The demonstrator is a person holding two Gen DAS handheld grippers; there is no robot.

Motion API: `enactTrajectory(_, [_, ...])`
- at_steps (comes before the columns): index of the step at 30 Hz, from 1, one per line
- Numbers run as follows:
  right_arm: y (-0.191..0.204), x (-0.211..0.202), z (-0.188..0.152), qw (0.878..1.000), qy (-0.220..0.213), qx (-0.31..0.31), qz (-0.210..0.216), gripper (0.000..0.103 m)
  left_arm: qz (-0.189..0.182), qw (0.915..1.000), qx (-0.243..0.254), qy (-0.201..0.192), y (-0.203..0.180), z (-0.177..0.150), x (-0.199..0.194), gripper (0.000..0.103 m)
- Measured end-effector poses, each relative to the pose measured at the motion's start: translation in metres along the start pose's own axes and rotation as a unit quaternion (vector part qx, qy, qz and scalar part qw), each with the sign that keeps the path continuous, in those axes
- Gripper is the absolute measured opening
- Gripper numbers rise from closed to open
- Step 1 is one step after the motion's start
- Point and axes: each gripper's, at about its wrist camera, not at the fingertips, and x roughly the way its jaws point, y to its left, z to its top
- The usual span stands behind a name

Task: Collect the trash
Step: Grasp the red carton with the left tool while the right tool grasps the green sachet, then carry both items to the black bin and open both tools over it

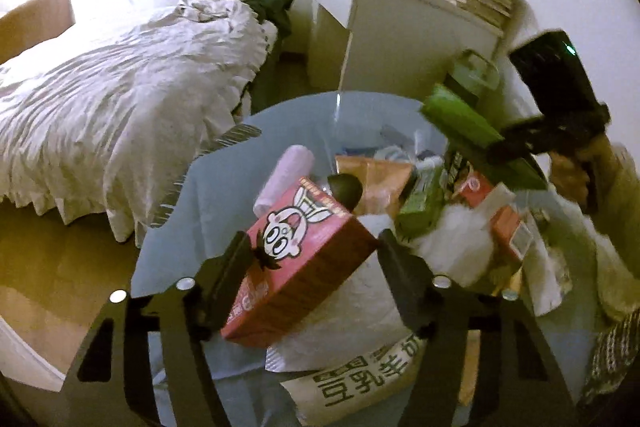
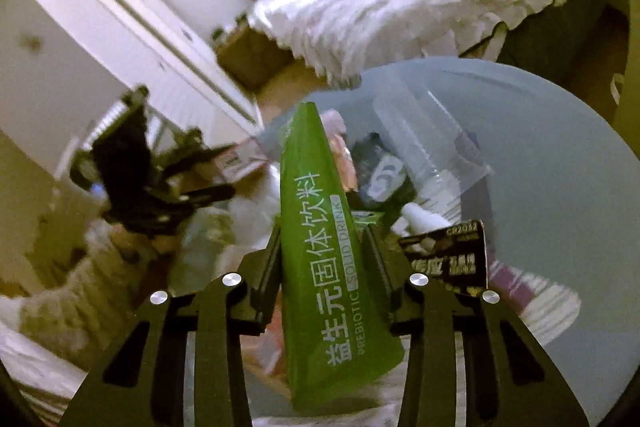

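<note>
My left gripper (image 1: 312, 247) is shut on a red cartoon-printed box (image 1: 296, 263) and holds it above a pale blue trash bag (image 1: 208, 195) full of wrappers and paper. My right gripper (image 2: 320, 243) is shut on a long green drink-powder box (image 2: 320, 251), held over the same bag (image 2: 560, 167). The right gripper (image 1: 516, 143) with the green box (image 1: 464, 119) shows at the right of the left wrist view. The left gripper (image 2: 216, 175) with the red box (image 2: 240, 159) shows at the left of the right wrist view.
A bed with a rumpled white duvet (image 1: 120, 87) lies left of the bag. A white cabinet (image 1: 400, 39) with books and soft toys stands behind it. A black card (image 2: 448, 259), a clear plastic cup (image 2: 424, 143) and white tissue (image 1: 452, 247) lie among the trash. A white wardrobe (image 2: 100, 39) stands far left.
</note>
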Motion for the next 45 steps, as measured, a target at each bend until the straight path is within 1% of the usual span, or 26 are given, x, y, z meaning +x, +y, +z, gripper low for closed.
enactTrajectory(1, [0.0,-0.004,-0.003,1.0,-0.009,0.006,-0.003,0.04,0.004,1.0,-0.004,0.0,-0.001,0.0,0.0,0.062])
enactTrajectory(3, [-0.004,-0.009,-0.009,0.999,-0.024,0.025,0.005,0.04,0.009,0.9999,-0.014,-0.004,0.001,0.003,0.003,0.063])
enactTrajectory(5, [-0.008,-0.015,-0.018,0.998,-0.038,0.044,0.01,0.04,0.018,0.9997,-0.016,-0.002,0.001,0.004,0.01,0.074])
enactTrajectory(6, [-0.009,-0.016,-0.023,0.998,-0.042,0.051,0.01,0.04,0.03,0.9994,-0.017,0.009,0.002,0.004,0.019,0.087])
enactTrajectory(7, [-0.01,-0.019,-0.027,0.997,-0.045,0.058,0.013,0.04,0.036,0.9991,-0.016,0.018,0.001,0.003,0.026,0.091])
enactTrajectory(10, [-0.012,-0.026,-0.04,0.995,-0.055,0.075,0.02,0.04,0.049,0.9986,-0.005,0.018,-0.004,0.001,0.036,0.092])
enactTrajectory(11, [-0.012,-0.029,-0.044,0.995,-0.057,0.077,0.021,0.04,0.047,0.9987,-0.009,0.019,-0.003,0.003,0.036,0.091])
enactTrajectory(12, [-0.012,-0.032,-0.048,0.995,-0.06,0.08,0.025,0.04,0.038,0.9989,-0.022,0.016,0.001,0.006,0.036,0.086])
enactTrajectory(15, [-0.013,-0.038,-0.059,0.993,-0.068,0.087,0.031,0.04,0.014,0.9989,-0.043,0.013,0.009,0.009,0.035,0.081])
enactTrajectory(17, [-0.017,-0.043,-0.063,0.992,-0.077,0.094,0.036,0.04,-0.005,0.9981,-0.06,0.013,0.012,0.013,0.033,0.074])
enactTrajectory(18, [-0.019,-0.046,-0.065,0.991,-0.083,0.098,0.04,0.04,-0.014,0.9974,-0.07,0.01,0.013,0.013,0.031,0.058])
enactTrajectory(19, [-0.021,-0.049,-0.067,0.99,-0.091,0.1,0.043,0.04,-0.021,0.9963,-0.084,-0.003,0.014,0.015,0.024,0.047])
enactTrajectory(21, [-0.025,-0.058,-0.074,0.988,-0.107,0.104,0.05,0.04,-0.026,0.9939,-0.107,-0.007,0.017,0.02,0.018,0.041])
enactTrajectory(26, [-0.037,-0.082,-0.082,0.982,-0.14,0.111,0.061,0.04,-0.001,0.994,-0.11,0.003,0.011,0.021,0.018,0.039])
enactTrajectory(28, [-0.041,-0.088,-0.085,0.98,-0.147,0.114,0.062,0.04,0.004,0.9922,-0.124,-0.005,0.017,0.019,0.018,0.04])
enactTrajectory(29, [-0.044,-0.091,-0.087,0.98,-0.15,0.118,0.063,0.04,0.011,0.9908,-0.135,-0.011,0.021,0.019,0.017,0.041])
enactTrajectory(30, [-0.046,-0.093,-0.089,0.979,-0.151,0.12,0.062,0.04,0.024,0.9902,-0.137,-0.006,0.022,0.017,0.017,0.043])
enactTrajectory(31, [-0.048,-0.093,-0.092,0.979,-0.152,0.121,0.06,0.04,0.055,0.9898,-0.131,0.013,0.022,0.015,0.023,0.042])
enactTrajectory(32, [-0.049,-0.094,-0.095,0.979,-0.151,0.121,0.056,0.04,0.078,0.9892,-0.118,0.036,0.021,0.01,0.031,0.045])
enactTrajectory(35, [-0.049,-0.092,-0.101,0.98,-0.149,0.124,0.056,0.04,0.078,0.99,-0.098,0.065,0.012,-0.003,0.044,0.042])
enactTrajectory(36, [-0.05,-0.091,-0.102,0.98,-0.148,0.123,0.053,0.04,0.079,0.9908,-0.093,0.06,0.009,-0.008,0.043,0.038])
enactTrajectory(38, [-0.047,-0.089,-0.105,0.98,-0.146,0.123,0.047,0.039,0.066,0.9908,-0.108,0.047,0.008,-0.009,0.038,0.036])
enactTrajectory(41, [-0.05,-0.095,-0.108,0.979,-0.157,0.125,0.045,0.04,0.066,0.9894,-0.129,0.003,0.002,-0.002,0.016,0.035])
enactTrajectory(43, [-0.055,-0.113,-0.11,0.974,-0.184,0.129,0.042,0.04,0.049,0.9886,-0.137,-0.039,-0.014,0.011,-0.007,0.035])
enactTrajectory(44, [-0.059,-0.122,-0.113,0.97,-0.198,0.133,0.04,0.04,0.031,0.989,-0.132,-0.058,-0.029,0.023,-0.018,0.035])
enactTrajectory(45, [-0.066,-0.136,-0.115,0.964,-0.222,0.142,0.035,0.04,0.019,0.9895,-0.127,-0.066,-0.041,0.032,-0.022,0.035])
